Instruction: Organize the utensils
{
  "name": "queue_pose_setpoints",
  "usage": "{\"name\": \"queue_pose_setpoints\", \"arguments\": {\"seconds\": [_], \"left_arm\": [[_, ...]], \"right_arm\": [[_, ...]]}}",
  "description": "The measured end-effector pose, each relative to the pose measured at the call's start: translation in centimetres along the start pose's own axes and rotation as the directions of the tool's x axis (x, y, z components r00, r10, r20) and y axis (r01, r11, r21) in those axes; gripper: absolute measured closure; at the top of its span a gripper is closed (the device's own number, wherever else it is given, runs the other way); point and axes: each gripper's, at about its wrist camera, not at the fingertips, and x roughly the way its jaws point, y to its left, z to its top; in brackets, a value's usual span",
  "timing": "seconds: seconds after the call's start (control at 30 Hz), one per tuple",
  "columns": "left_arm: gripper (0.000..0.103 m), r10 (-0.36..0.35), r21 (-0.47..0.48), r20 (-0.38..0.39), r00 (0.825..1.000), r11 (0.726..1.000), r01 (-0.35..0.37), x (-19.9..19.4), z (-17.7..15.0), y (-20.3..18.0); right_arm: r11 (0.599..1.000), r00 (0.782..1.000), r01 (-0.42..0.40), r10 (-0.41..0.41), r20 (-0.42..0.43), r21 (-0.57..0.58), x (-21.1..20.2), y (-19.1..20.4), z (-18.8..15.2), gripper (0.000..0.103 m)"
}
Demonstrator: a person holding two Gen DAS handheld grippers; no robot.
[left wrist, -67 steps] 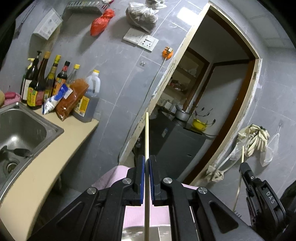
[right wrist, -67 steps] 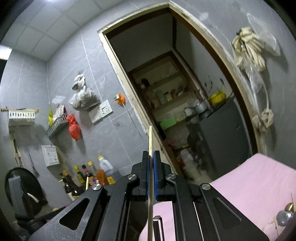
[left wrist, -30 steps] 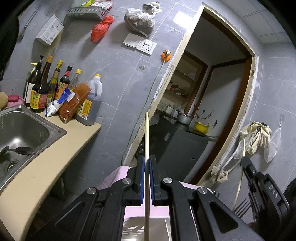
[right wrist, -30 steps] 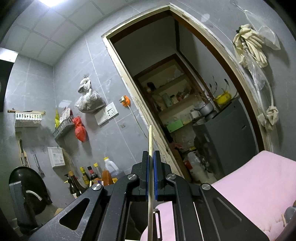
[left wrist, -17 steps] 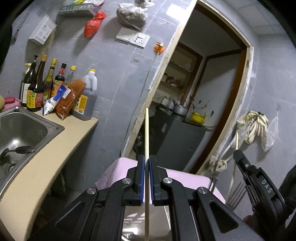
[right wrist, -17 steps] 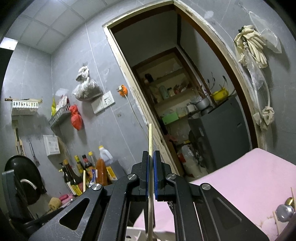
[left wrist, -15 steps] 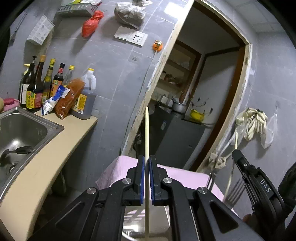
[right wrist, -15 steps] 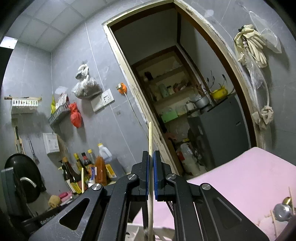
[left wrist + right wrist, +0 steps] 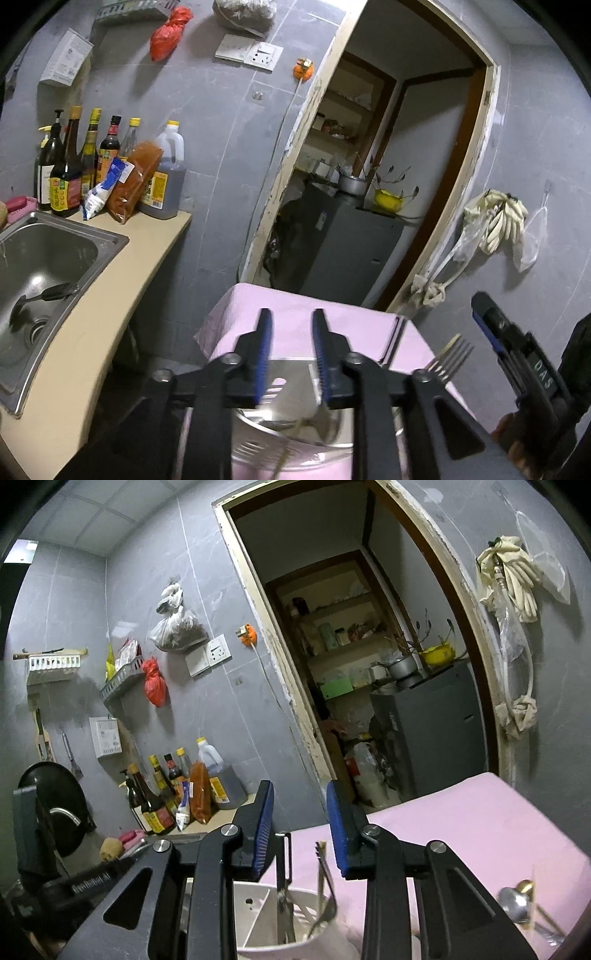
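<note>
Left gripper point(image 9: 290, 354): jaws now wide, chopstick gone.
Right gripper point(image 9: 300, 825): likewise wide, empty.
Holder point(image 9: 258, 919): both chopsticks likely dropped in; spoon point(image 9: 515, 899) remains.

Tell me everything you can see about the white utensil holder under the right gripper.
The white utensil holder looks like plastic, with a rounded outer wall, an inner divider and a small hole in one panel. It stands upright on the pink cloth, directly below the open right hand-held gripper, which does not touch it. Several metal utensils stand in it, handles and heads blurred. Its base is out of view.
</note>
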Motion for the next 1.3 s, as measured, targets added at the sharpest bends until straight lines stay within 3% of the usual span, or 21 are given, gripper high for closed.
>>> {"name": "queue_pose_setpoints", "arguments": {"seconds": [0.1, 0.23, 0.3, 0.5, 0.63, 0.9, 1.3], "left_arm": [[0.053, -0.003, -0.021, 0.022, 1.000, 1.000, 0.004, -1.6, 0.7, -0.7], [0.043, -0.002, 0.004, 0.033, 0.999, 1.000, 0.002, -3.5, 1.8, -2.6], [0.027, -0.001, 0.020, 0.047, 0.999, 1.000, 0.000, -4.4, 2.1, -3.7], [0.006, -0.007, 0.062, 0.082, 0.997, 0.998, 0.002, -6.6, 2.6, -7.3], [0.002, 0.006, 0.104, 0.099, 0.995, 0.994, -0.016, -7.4, 2.0, -10.0], [0.001, 0.035, 0.200, 0.130, 0.991, 0.978, -0.061, -8.2, -0.6, -14.8], [0.001, 0.059, 0.230, 0.016, 0.998, 0.971, -0.061, -4.9, -6.1, -19.6]], "right_arm": [[1.000, 1.000, 0.019, -0.019, -0.010, -0.019, -1.5, -0.1, 1.2, 0.062], [0.998, 0.998, 0.052, -0.053, -0.023, -0.048, -3.8, -0.8, 3.1, 0.048], [0.995, 0.997, 0.074, -0.075, -0.024, -0.066, -5.1, -1.2, 4.1, 0.036], [0.984, 0.990, 0.137, -0.140, -0.015, -0.111, -8.8, -2.9, 6.6, 0.012], [0.974, 0.983, 0.179, -0.182, -0.010, -0.139, -10.9, -4.4, 7.9, 0.001], [0.955, 0.968, 0.243, -0.249, -0.015, -0.169, -13.9, -8.5, 9.2, 0.001], [0.952, 0.951, 0.262, -0.283, -0.124, -0.158, -12.7, -17.1, 7.9, 0.002]]}}
